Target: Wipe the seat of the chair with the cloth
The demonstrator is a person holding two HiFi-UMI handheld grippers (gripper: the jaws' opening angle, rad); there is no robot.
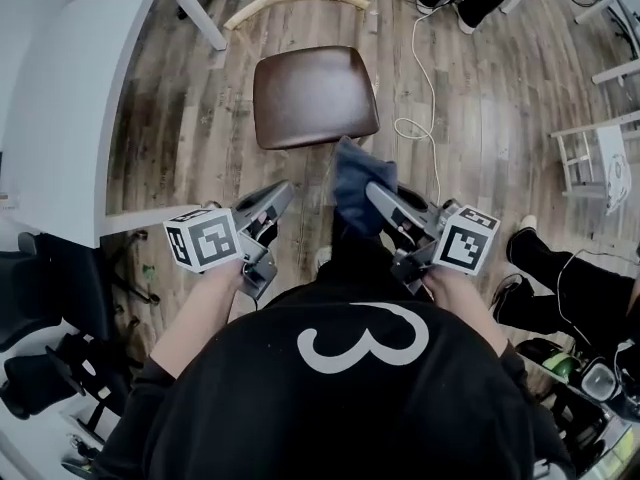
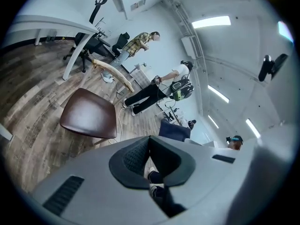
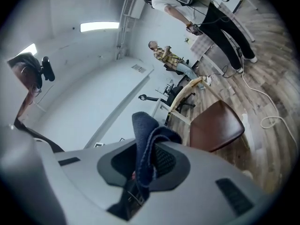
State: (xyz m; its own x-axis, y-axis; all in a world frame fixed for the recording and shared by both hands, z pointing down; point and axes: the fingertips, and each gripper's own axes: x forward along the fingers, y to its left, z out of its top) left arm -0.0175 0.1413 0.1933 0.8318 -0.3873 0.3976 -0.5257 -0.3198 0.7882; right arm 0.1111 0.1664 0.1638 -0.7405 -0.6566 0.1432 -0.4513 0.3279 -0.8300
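The chair [image 1: 315, 96] stands on the floor [image 1: 480, 78] at far centre, with the bench [image 1: 70, 98] to its left and a cable [image 1: 430, 88] to its right. Nearer, the left gripper [image 1: 283, 193] and right gripper [image 1: 375, 193] are side by side, the cloth [image 1: 355, 178] between the right one's fingers.

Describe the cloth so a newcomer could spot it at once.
Find the brown chair seat on the floor, then the right gripper by its near edge. The cloth is the dark blue fabric pinched in its jaws; the left gripper holds nothing.
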